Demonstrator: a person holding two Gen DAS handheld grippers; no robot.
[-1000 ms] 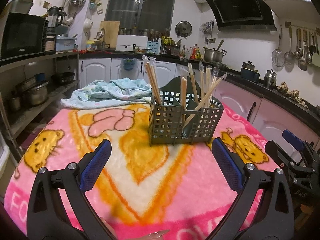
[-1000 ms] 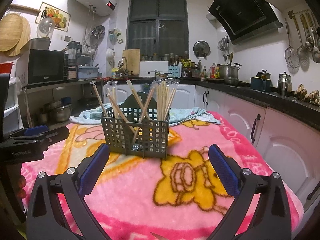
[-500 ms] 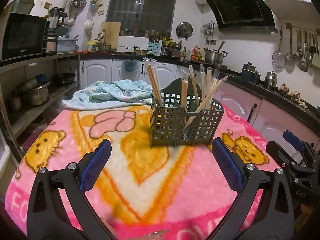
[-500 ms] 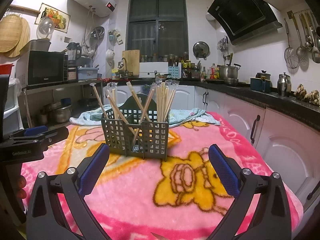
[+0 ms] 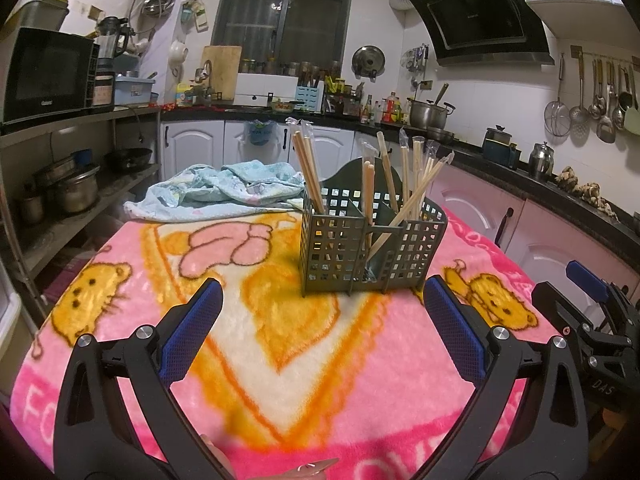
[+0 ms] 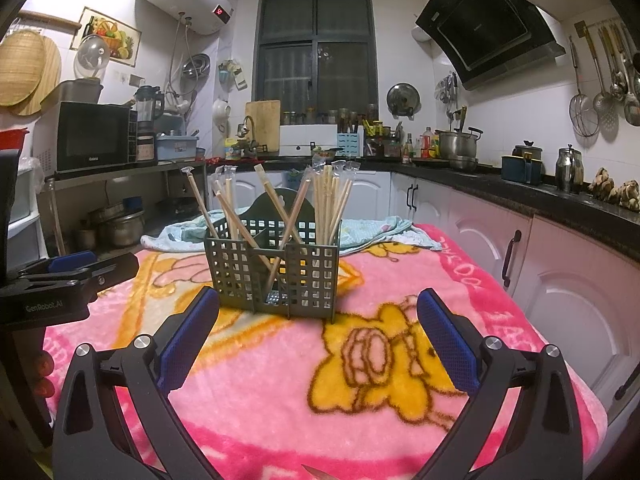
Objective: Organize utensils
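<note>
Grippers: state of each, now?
Left gripper: open, holding nothing.
Right gripper: open, holding nothing.

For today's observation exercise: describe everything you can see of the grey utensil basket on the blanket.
The utensil basket is dark grey-green, apparently plastic, with square-grid walls, inner dividers and a taller rounded back panel. It stands upright on the pink cartoon blanket. Wrapped wooden chopsticks lean in its compartments. Neither open gripper touches it.

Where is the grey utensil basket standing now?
In both wrist views the utensil basket stands on the pink blanket, ahead of both open grippers, with the crumpled blue cloth behind it.
</note>
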